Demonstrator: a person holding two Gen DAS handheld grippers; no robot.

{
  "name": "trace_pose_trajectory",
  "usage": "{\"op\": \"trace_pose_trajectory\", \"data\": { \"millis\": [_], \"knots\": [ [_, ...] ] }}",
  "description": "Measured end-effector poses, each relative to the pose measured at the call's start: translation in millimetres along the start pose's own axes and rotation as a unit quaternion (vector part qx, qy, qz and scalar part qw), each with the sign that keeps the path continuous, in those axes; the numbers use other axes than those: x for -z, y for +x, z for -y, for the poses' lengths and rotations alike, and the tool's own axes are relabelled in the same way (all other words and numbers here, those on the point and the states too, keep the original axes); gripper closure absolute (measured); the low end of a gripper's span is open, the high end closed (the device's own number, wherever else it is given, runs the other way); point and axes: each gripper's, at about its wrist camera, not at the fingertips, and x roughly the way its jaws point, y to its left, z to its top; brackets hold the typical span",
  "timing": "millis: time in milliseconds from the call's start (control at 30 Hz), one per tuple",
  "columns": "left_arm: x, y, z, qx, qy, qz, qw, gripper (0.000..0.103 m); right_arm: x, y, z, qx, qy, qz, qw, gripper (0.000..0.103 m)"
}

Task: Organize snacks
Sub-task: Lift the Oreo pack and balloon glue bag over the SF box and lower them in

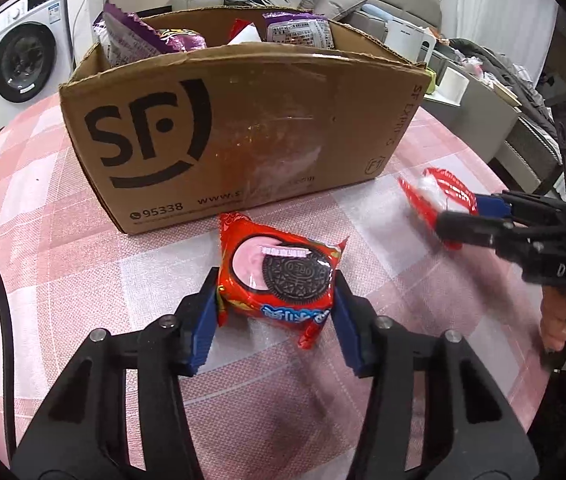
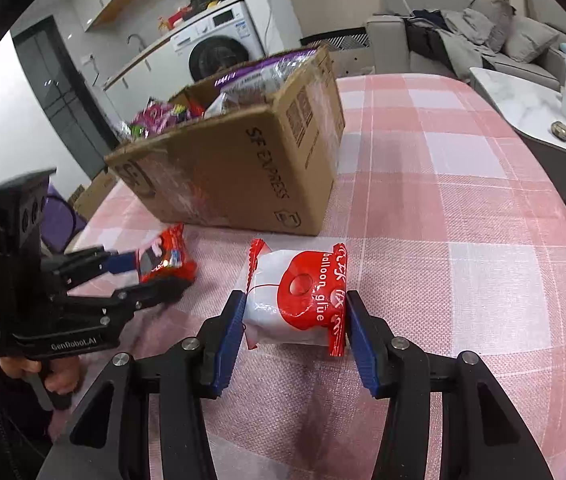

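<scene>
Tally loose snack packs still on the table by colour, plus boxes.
Red Oreo pack: 1
Red-and-white balloon glue pack: 1
Cardboard box: 1
Total: 3

A pink-and-white checked tablecloth (image 2: 463, 208) covers the table. On it stands a brown cardboard box (image 1: 243, 128) printed with a black logo and lettering; purple and pink snack bags (image 1: 139, 36) show inside it. The Oreo packet (image 1: 279, 284) is red with a black biscuit, pink cream and blue lettering. The second packet (image 2: 299, 300) is white with a red band and white lettering. Both the left gripper (image 1: 277, 312) and the right gripper (image 2: 293, 328) are black with blue finger pads. A white washing machine (image 2: 219, 44) has a dark door.
</scene>
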Motion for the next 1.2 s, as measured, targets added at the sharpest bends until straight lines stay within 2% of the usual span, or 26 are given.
{"op": "trace_pose_trajectory", "data": {
  "millis": [133,267,500,633,800,1100,1200],
  "knots": [
    [0.2,-2.3,-3.1,0.011,0.008,-0.003,0.9999,0.056,-2.5,-2.2,-5.5,-0.003,0.006,0.013,1.000,0.053],
    [-0.1,-6.1,-5.5,0.000,0.004,-0.001,1.0000,0.057,-6.4,-2.2,-11.8,-0.022,-0.003,0.014,1.000,0.053],
    [2.5,-34.4,-9.6,-0.023,-0.041,0.037,0.9982,0.057,-15.4,-19.7,-23.0,-0.066,-0.051,0.017,0.996,0.053],
    [-0.6,-54.7,-8.8,-0.024,-0.062,0.058,0.9961,0.057,-26.4,-33.3,-28.8,-0.082,-0.074,0.032,0.993,0.053],
    [-8.3,-83.3,-9.1,-0.024,-0.062,0.083,0.9943,0.057,-36.9,-47.1,-35.7,-0.083,-0.081,0.056,0.992,0.053],
    [-26.7,-137.7,-28.5,-0.031,-0.047,0.118,0.9915,0.057,-64.9,-59.1,-36.3,-0.056,-0.044,0.099,0.993,0.053],
    [-39.8,-142.6,-34.4,-0.030,-0.048,0.124,0.9906,0.057,-72.6,-58.7,-38.1,-0.049,-0.046,0.102,0.993,0.053]
  ]
}}
